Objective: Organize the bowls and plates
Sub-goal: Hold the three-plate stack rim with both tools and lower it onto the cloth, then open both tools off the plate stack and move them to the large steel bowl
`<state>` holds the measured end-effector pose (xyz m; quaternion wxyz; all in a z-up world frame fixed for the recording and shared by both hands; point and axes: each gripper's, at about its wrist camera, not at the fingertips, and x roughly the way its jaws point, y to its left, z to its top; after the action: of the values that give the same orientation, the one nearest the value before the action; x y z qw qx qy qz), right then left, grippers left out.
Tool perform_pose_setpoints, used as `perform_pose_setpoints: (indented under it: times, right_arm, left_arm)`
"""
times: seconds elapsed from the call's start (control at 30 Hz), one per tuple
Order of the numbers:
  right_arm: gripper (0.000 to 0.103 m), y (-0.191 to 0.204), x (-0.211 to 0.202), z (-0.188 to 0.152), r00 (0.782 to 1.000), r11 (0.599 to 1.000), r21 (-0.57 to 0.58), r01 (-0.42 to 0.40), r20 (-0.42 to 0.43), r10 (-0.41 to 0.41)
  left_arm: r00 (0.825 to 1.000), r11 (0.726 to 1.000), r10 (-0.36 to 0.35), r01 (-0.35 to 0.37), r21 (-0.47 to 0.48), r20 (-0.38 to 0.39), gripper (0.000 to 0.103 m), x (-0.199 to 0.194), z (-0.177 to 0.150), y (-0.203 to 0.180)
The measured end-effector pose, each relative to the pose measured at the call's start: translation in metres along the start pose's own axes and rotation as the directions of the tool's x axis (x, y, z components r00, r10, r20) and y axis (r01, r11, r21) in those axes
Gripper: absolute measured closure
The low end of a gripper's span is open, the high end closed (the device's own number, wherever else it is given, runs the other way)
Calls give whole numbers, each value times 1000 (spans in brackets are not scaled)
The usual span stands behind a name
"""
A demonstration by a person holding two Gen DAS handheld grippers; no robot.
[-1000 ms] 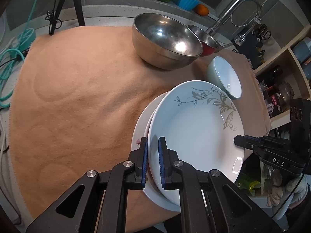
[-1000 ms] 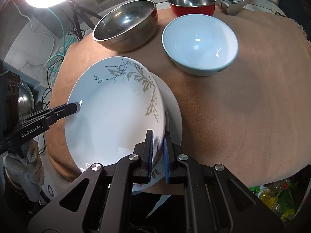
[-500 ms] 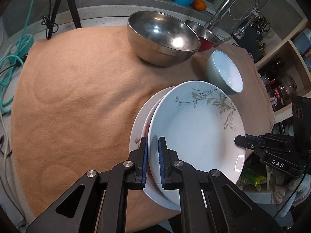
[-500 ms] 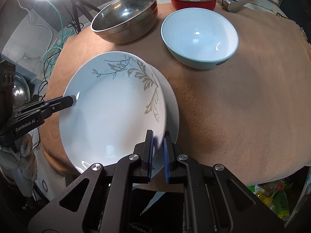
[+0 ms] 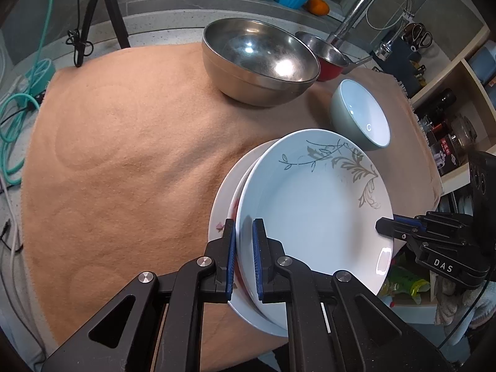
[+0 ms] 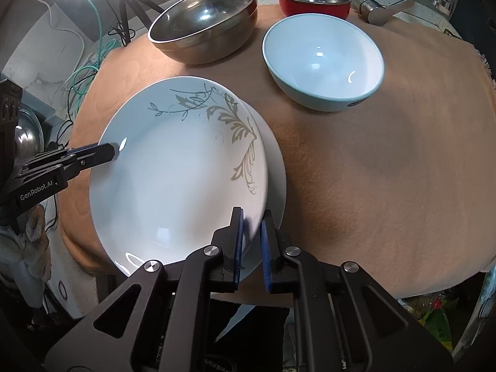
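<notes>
A white plate with a grey leaf pattern [image 5: 310, 204] [image 6: 173, 170] sits over a plain white plate [image 5: 226, 198] [image 6: 276, 167] on the tan cloth [image 5: 124, 155], offset toward the table's near edge. I cannot tell whether the two plates touch. My left gripper [image 5: 241, 226] [image 6: 105, 153] is shut on the leaf plate's rim on one side. My right gripper [image 6: 251, 217] [image 5: 383, 226] is shut on the opposite rim. Behind stand a large steel bowl [image 5: 260, 59] [image 6: 204, 18], a red bowl [image 5: 328, 62] [image 6: 313, 0] and a pale blue bowl [image 5: 362, 117] [image 6: 322, 62].
A faucet [image 5: 372, 0] rises behind the red bowl, its handle [image 6: 384, 9] reaching over the cloth. A tripod [image 5: 102, 9] and teal hose [image 5: 12, 117] lie off the far left. Shelves with jars [image 5: 449, 130] stand to the right. The cloth's edge falls away just below the plates.
</notes>
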<state>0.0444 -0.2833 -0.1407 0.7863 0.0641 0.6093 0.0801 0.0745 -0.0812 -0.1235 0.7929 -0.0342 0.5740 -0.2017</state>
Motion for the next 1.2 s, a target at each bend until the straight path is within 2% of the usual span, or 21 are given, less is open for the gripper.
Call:
perform_pose_setpoints:
  times: [0.1,0.67,0.93,1.2]
  right_arm:
    - [91,2,0,0,1000,1000,-5,2,0,-2]
    - [90,-2,-3,2,1000,1000,-18,-3,3,3]
    - [90,-7,-29,16,997,1000,-11,-4,78,4]
    - [88,-17,-57,60,982,998,16,-69,177,65]
  left_arm:
    - [1000,1000,15,-15,0,2,94,0,0,0]
    - [1000,1000,1,-1,-12,5,94,-3,2,4]
    - [998,998,-13,16,-60,59,94,-20,17,13]
    - [993,992,-9,24,-127,118,93,-32,49,29]
